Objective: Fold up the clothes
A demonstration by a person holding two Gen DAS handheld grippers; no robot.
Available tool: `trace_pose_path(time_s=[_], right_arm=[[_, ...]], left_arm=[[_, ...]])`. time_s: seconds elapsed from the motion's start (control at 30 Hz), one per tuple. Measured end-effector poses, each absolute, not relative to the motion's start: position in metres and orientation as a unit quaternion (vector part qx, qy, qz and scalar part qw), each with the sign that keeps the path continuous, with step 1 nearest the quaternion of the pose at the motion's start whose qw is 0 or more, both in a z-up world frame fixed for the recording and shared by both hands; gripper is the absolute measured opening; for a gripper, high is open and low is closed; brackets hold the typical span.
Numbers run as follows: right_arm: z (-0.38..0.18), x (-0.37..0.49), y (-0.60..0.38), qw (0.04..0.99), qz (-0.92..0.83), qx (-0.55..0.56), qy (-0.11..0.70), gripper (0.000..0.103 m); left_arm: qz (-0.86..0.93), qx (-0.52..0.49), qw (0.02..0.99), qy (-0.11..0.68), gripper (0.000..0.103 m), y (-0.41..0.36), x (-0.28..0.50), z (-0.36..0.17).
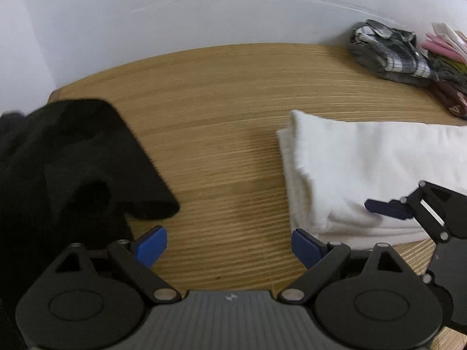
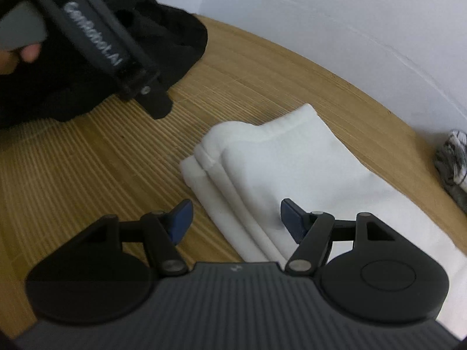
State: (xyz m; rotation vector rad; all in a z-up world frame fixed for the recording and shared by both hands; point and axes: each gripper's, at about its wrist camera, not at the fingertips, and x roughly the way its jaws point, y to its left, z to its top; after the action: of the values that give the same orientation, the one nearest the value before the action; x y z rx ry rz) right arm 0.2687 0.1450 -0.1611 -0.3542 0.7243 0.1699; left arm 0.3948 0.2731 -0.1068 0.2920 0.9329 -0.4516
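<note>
Lying folded, one white garment (image 2: 292, 163), two tongs (image 1: 229, 246) (image 2: 235, 220) gaping

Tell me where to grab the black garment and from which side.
Grip the black garment at the thick folded corner that juts onto the bare table. That corner lies free and nearest the open left gripper, just ahead and to its left. Come in low from the table side, one finger under the fold and one over.
</note>
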Motion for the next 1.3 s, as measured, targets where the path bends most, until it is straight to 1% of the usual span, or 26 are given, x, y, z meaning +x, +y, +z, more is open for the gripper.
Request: trace_pose_path(time_s=[0.07, 0.13, 0.2, 0.27, 0.37, 0.47, 0.6, 0.73, 0.87, 0.97, 1.07, 1.23, 1.3], right_arm=[[-0.164, 0.277, 0.150, 0.914, 0.082, -0.179, 0.355, 0.067], [-0.164, 0.284, 0.150, 0.915, 0.078, -0.165, 0.360, 0.052], [-0.158, 0.290, 0.146, 0.917, 0.056, -0.144, 0.369, 0.022], [-0.144, 0.287, 0.133, 0.927, 0.044, -0.093, 0.360, 0.020], [-0.123, 0.284, 0.114, 0.938, 0.026, -0.017, 0.344, 0.019], [-0.103, 0.280, 0.094, 0.942, 0.013, 0.057, 0.330, 0.019], [-0.087, 0.269, 0.076, 0.942, 0.008, 0.118, 0.314, 0.019], [-0.075, 0.249, 0.062, 0.946, -0.007, 0.157, 0.284, 0.019], [-0.066, 0.224, 0.046, 0.949, -0.036, 0.197, 0.245, 0.019], [-0.066, 0.208, 0.029, 0.943, -0.063, 0.239, 0.224, 0.019], [-0.071, 0.188, 0.008, 0.934, -0.101, 0.270, 0.214, 0.019], [-0.112, 0.170, -0.017, 0.907, -0.157, 0.306, 0.244, 0.019], [-0.131, 0.165, -0.027, 0.893, -0.175, 0.319, 0.267, 0.022]], left_arm=[[-0.216, 0.130, 0.857, 0.449, 0.094, 0.283, 0.391, -0.111], [-0.213, 0.132, 0.856, 0.451, 0.094, 0.287, 0.390, -0.115], [-0.207, 0.138, 0.858, 0.450, 0.094, 0.291, 0.388, -0.119], [-0.205, 0.138, 0.858, 0.450, 0.094, 0.294, 0.388, -0.123], [-0.213, 0.133, 0.852, 0.459, 0.094, 0.292, 0.390, -0.133], [-0.232, 0.132, 0.847, 0.460, 0.092, 0.271, 0.392, -0.146], [-0.258, 0.118, 0.853, 0.437, 0.090, 0.231, 0.408, -0.155], [-0.255, 0.108, 0.872, 0.404, 0.086, 0.200, 0.438, -0.146], [-0.259, 0.106, 0.890, 0.360, 0.086, 0.181, 0.450, -0.115], [-0.289, 0.121, 0.891, 0.328, 0.086, 0.158, 0.446, -0.094], [-0.315, 0.151, 0.886, 0.306, 0.087, 0.122, 0.437, -0.088], [-0.353, 0.194, 0.864, 0.301, 0.087, 0.060, 0.421, -0.096], [-0.365, 0.219, 0.851, 0.309, 0.087, 0.037, 0.416, -0.108]])
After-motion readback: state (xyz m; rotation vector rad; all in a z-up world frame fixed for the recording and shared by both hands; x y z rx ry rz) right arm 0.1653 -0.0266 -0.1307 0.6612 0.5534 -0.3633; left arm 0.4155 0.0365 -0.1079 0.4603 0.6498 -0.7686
